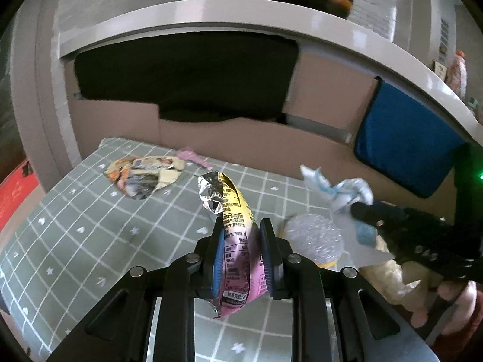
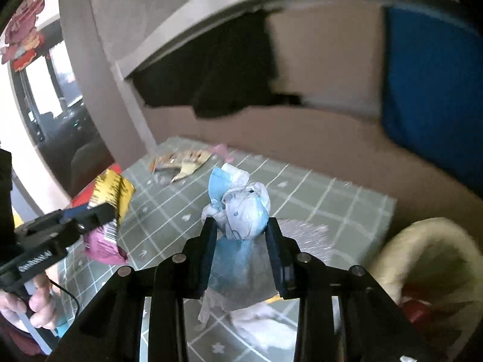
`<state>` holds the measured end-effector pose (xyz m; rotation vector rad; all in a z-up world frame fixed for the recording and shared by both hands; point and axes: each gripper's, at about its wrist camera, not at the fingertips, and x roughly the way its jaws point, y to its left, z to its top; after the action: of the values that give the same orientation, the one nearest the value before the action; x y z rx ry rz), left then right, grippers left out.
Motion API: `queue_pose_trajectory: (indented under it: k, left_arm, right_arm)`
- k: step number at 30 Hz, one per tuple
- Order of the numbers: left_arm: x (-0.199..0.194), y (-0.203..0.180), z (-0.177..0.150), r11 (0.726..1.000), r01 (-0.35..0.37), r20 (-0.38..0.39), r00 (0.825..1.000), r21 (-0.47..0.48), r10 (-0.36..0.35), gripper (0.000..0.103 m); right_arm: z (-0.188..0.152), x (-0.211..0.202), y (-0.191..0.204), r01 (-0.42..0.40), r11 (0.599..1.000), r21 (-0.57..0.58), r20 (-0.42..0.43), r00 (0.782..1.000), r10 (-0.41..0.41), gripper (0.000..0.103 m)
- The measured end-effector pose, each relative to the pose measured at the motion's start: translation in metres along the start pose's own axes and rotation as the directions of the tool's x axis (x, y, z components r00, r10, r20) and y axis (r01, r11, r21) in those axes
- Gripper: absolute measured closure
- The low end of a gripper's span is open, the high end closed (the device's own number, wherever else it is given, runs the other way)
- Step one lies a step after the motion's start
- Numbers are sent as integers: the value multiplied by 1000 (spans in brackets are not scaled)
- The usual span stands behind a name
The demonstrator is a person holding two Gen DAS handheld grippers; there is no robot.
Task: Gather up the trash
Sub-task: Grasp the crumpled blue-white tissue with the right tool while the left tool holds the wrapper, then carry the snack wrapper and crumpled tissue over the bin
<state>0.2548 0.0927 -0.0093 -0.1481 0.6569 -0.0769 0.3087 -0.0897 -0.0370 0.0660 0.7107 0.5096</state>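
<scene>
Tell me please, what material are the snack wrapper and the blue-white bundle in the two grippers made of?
Snack wrapper, in the left hand-held gripper: likely metallised plastic film; its torn top shows a shiny, crinkled silver inside and the outside is glossy pink and yellow print. Blue-white bundle, in the right hand-held gripper: probably thin, soft plastic film or a printed bag, slightly shiny and crumpled; tissue cannot be ruled out.
</scene>
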Motion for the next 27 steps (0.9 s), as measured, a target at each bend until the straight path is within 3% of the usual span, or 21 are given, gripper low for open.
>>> queue_pose_trajectory:
  k: [8,13,17,23,27]
  left_arm:
    - [12,-52,3,993,101,6,995,53,-101,80]
    - [22,-89,-2,980,184,-19,983,77,-183,80]
    - [29,-120,-5,965,241,-38,971,101,-238,80]
    - [31,-169,-12,949,266,-47,964,168,-262,80]
    - [36,-190,-17,947,256,-63,966,192,-249,80]
  right_arm:
    - [-6,-61,-32,122,992,33,81,989,-124,72]
    - [-19,-93,-51,238,971,34,116,964,-241,72]
    - [-31,-114,-67,286,956,68,125,948,-293,72]
    - [-51,-141,-93,375,921,107,128,913,-387,72]
    - [-59,-148,-109,396,908,136,118,904,-412,72]
